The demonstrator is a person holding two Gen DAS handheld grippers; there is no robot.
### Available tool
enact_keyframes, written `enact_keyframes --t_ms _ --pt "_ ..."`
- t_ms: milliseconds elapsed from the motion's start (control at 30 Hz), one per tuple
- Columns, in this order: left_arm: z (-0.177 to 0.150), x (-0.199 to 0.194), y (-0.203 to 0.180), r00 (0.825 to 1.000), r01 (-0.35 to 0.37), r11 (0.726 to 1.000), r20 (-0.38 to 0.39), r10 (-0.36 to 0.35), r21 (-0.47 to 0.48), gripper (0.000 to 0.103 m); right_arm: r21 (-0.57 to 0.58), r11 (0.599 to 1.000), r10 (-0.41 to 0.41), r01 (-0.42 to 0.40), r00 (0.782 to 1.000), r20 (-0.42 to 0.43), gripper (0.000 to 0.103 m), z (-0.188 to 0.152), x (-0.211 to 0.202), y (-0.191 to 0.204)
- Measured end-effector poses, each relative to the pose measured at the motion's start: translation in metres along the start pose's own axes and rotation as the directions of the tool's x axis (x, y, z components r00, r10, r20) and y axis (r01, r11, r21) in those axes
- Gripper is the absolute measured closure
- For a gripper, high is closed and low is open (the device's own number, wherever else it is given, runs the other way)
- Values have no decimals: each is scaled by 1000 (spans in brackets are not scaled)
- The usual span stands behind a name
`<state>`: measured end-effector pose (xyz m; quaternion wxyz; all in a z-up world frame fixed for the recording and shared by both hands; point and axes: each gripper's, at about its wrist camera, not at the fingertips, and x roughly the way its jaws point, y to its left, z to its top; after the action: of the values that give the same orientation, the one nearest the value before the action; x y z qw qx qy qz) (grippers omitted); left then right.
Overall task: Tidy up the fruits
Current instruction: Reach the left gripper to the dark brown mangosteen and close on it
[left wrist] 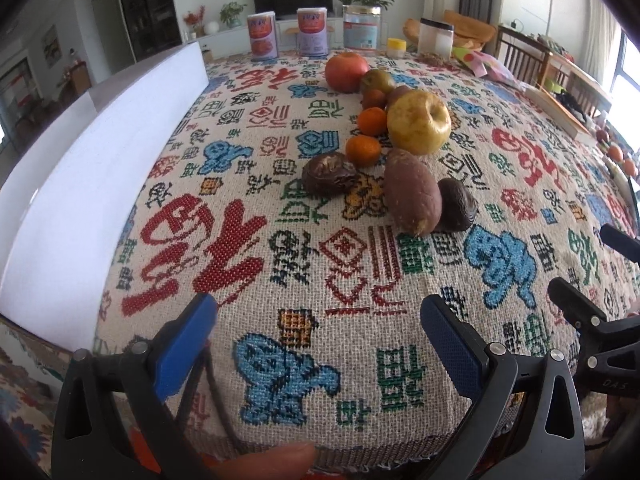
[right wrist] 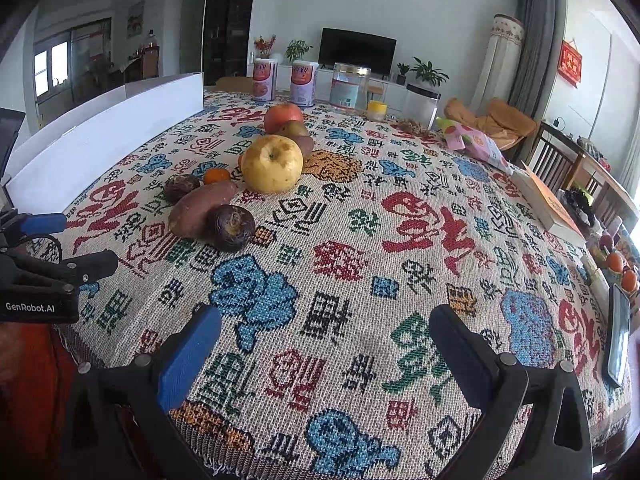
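Note:
A line of fruit lies on the patterned tablecloth [left wrist: 224, 248]: a red apple [left wrist: 346, 71], a yellow apple [left wrist: 418, 122], two small oranges [left wrist: 363, 151], a sweet potato [left wrist: 412, 192] and two dark wrinkled fruits [left wrist: 328, 176]. In the right wrist view the yellow apple [right wrist: 272, 164], sweet potato [right wrist: 200, 208] and a dark fruit [right wrist: 234, 227] show at upper left. My left gripper [left wrist: 318, 312] is open and empty near the table's front edge. My right gripper [right wrist: 326, 320] is open and empty, right of the left one.
A white box [left wrist: 100, 152] stands along the table's left side. Cans [left wrist: 263, 36] and jars [left wrist: 435, 38] line the far edge. A book [right wrist: 548, 204], a snack bag [right wrist: 472, 140] and a phone [right wrist: 618, 336] lie at the right.

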<state>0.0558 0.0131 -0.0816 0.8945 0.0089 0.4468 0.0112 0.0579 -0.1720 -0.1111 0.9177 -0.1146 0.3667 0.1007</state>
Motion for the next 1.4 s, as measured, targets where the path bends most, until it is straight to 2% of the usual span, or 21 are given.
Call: enact_keyframes --t_ms 67,167,233,333,533,700,833,900,1033,1167,1267,1300,1333,1367,1400 --pt "3 7 -4 1000 13 1000 -16 -13 12 1 10 1000 -9 10 998 -54 0 -4 22 -5" --pt "2 17 -9 999 15 999 -44 -14 30 1 56 998 -8 14 996 -90 0 -11 38 -16" --pt "0 26 -10 997 20 999 -80 -18 28 1 70 998 4 2 997 -83 0 -14 40 -19" --pt "-1 28 -4 996 35 999 -80 -36 -17 0 61 998 4 0 997 -74 0 -15 39 -18" --pt "1 30 -4 995 43 999 -95 -43 0 0 130 990 68 -59 995 -67 0 -21 42 -28" --pt "14 37 2 985 94 995 -149 -89 29 0 122 991 67 -60 996 -56 0 -23 39 -27" --pt "38 46 25 969 178 982 -163 -187 -67 1 123 990 69 -62 996 -52 0 -23 39 -27" --pt "51 56 36 971 182 980 -142 -192 -84 1 124 990 69 -62 996 -51 0 -24 38 -27" --pt "70 78 42 986 123 992 -114 -124 -20 1 124 990 69 -62 996 -51 0 -25 38 -27" --pt "81 87 27 983 160 983 -106 -150 89 1 125 990 69 -63 996 -49 0 -24 38 -27" --pt "86 94 18 985 156 975 -92 -143 160 2 126 990 69 -62 996 -49 0 -25 38 -27" --pt "87 95 18 986 158 974 -81 -146 163 3 126 990 69 -62 996 -49 0 -25 38 -27" --pt "88 93 20 985 164 974 -69 -155 157 11 126 990 69 -62 996 -49 0 -25 37 -27" --pt "88 90 22 986 161 975 -54 -155 152 26 126 990 69 -62 996 -49 0 -25 38 -27" --pt "88 87 24 985 173 974 -49 -167 144 35 126 990 69 -62 996 -49 0 -25 38 -27"
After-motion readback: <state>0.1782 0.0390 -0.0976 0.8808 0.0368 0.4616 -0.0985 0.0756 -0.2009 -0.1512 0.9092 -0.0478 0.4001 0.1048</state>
